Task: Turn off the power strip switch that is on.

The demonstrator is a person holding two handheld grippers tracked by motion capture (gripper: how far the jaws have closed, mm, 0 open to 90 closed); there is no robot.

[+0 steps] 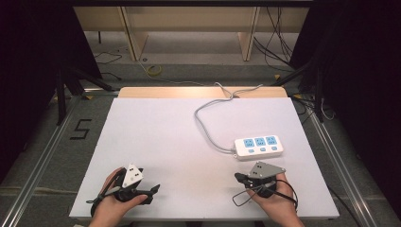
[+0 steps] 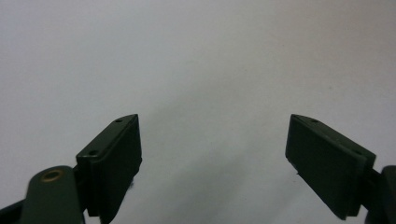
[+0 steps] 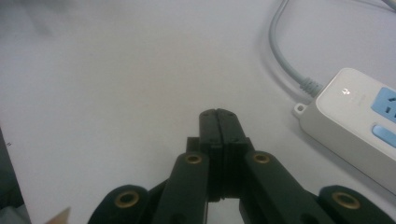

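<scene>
power strip at right of centre, both claws low in the frame

white power strip (image 1: 259,147) with three blue sockets lies flat on the tabletop (image 1: 156,137), long axis left-right, grey cord (image 1: 208,127) leaving its left end toward the top. right claw (image 1: 239,177), just below it, pinched shut, empty; left claw (image 1: 155,188) wide.

A white desk (image 1: 156,142) with a pale wooden far edge stands on a grey floor (image 1: 42,156). Metal rails (image 1: 40,161) run along the floor on both sides of it. A black numeral 5 (image 1: 81,128) is marked on the floor at the left. Behind, light wooden furniture (image 1: 189,21) stands against dark surroundings, with loose cables (image 1: 274,42) and a yellow coil (image 1: 153,70) on the floor nearby.
</scene>
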